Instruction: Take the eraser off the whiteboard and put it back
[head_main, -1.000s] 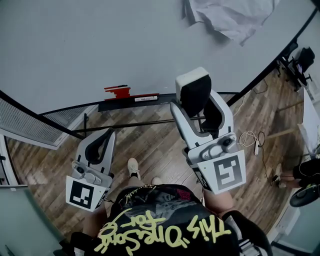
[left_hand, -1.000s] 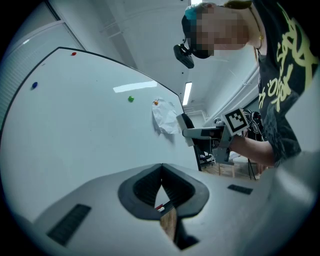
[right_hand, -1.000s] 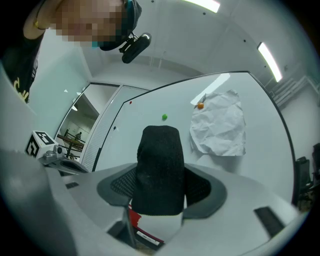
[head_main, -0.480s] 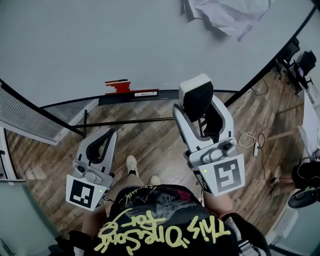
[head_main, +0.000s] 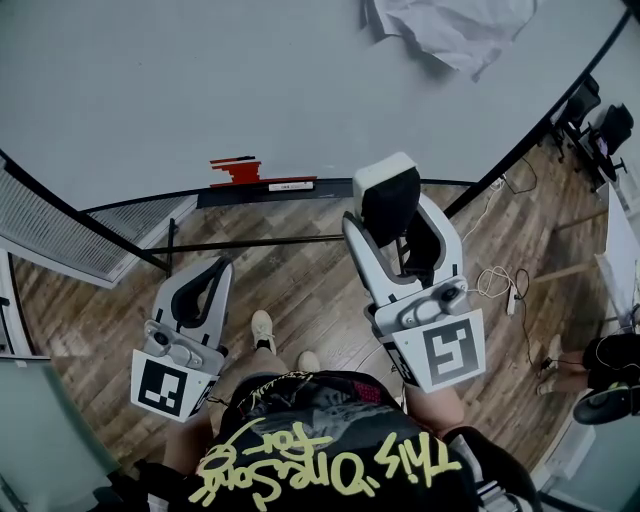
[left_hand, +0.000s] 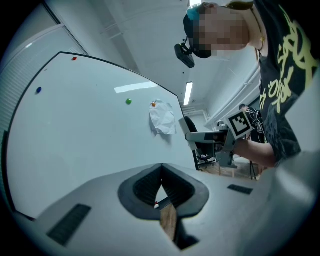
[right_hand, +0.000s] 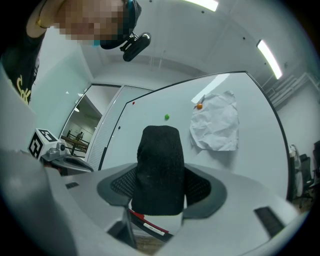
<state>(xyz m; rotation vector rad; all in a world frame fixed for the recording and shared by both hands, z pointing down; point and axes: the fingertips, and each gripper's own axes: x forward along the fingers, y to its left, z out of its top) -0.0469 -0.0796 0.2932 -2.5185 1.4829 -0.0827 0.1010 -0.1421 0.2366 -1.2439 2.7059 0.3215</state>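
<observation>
Faced a wide whiteboard (head_main: 200, 80) filling the top of the head view, with a wooden floor (head_main: 300, 270) below it. Noted a crumpled sheet of paper (head_main: 455, 30) stuck high on the board, toward the right. Noted a dark tray (head_main: 240, 203) along the board's lower edge. Held the right gripper (head_main: 395, 215) raised before the board's lower part, near the tray's right end, jaws clamped on the eraser (head_main: 385, 195). Held the left gripper (head_main: 203, 270) lower, well apart from the right one, over the floor, jaws pressed together at the tips with nothing between them. Carried the eraser upright between the right jaws, dark felt face toward that gripper's camera, pale body behind it, clear of the tray; could not tell whether it touched the board. Spotted red markers (head_main: 235, 170) by the tray's left part, and a small green magnet (right_hand: 166, 117) on the board left of the paper
</observation>
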